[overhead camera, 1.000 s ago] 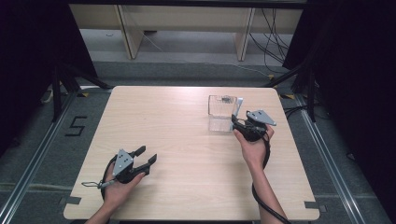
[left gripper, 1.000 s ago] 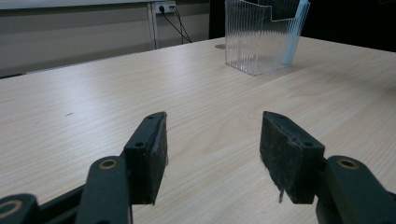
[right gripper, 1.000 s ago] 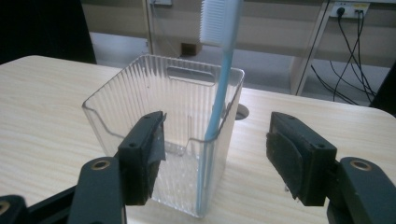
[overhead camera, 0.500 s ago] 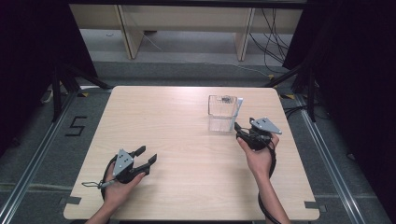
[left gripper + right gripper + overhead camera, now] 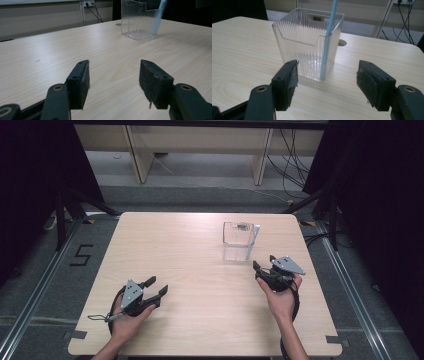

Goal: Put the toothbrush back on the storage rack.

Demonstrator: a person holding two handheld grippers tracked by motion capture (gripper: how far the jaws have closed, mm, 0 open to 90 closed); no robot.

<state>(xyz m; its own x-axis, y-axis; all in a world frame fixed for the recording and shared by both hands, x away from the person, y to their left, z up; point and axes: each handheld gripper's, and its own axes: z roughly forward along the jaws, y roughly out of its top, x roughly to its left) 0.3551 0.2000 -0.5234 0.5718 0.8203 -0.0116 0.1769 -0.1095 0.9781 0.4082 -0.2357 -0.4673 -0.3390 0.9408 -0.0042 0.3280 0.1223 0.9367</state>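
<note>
Right gripper sits near the table's right edge, just short of the clear ribbed plastic bin. In the right gripper view its jaws stand wide apart with nothing between the pads; the bin is straight ahead, close but not touching.

A light blue straw stands tilted in the bin's near corner, lower end on the bin floor, upper end leaning over the rim and out of frame. In the high view the straw shows as a pale strip along the bin's right side. I see nothing else inside the bin.

Left gripper rests low at the near left of the wooden table, well apart from the bin. The left gripper view shows it wide open too, pads empty, with the bin far off.

My read: the straw-in-bin placement looks done, and the right hand is free of it. The step in hand is parking clear of the bin.

Next move, if any: keep the right jaws from clipping the straw or the bin wall; the bin looks light and would slide or tip easily. If the straw is to come out instead, I would pinch it above the rim and lift along its lean.
</note>
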